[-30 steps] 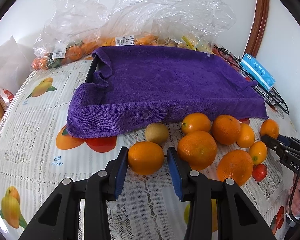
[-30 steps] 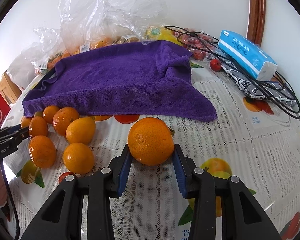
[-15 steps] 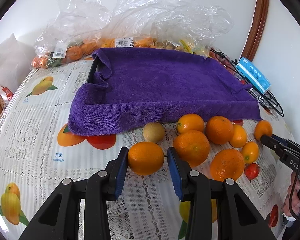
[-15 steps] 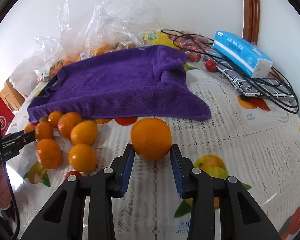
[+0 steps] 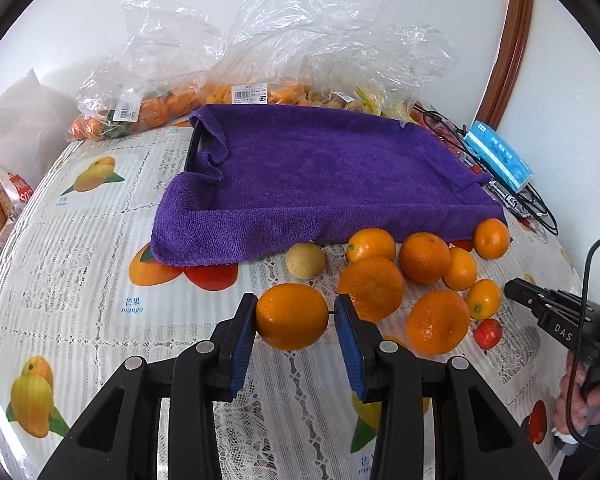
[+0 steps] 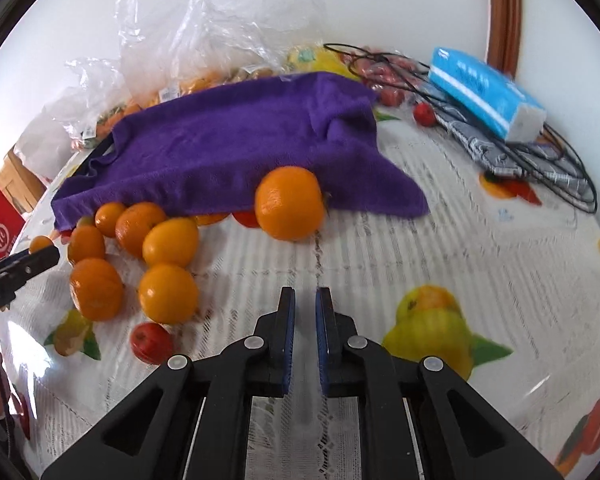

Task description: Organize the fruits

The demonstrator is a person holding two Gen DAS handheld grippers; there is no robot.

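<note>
Right gripper (image 6: 305, 312) jaws nearly together, nothing between pads. Large orange (image 6: 290, 203) sat ahead of fingertips, apart from them, touching front edge of purple towel (image 6: 236, 148). Cluster of smaller oranges (image 6: 140, 252) lay left of large orange, along same towel edge. Small red fruit (image 6: 152, 343) sat on near side of cluster. Left gripper (image 6: 22, 266) tip showed at cluster's left side. Blue tissue pack (image 6: 486, 94) lay right of towel, on black cables (image 6: 556, 160).

Loose on the table, I count: oranges (image 5: 370, 288), eight; yellow fruit (image 5: 306, 260), one; towel (image 5: 320, 176), one; blue pack (image 5: 500, 156), one.
</note>
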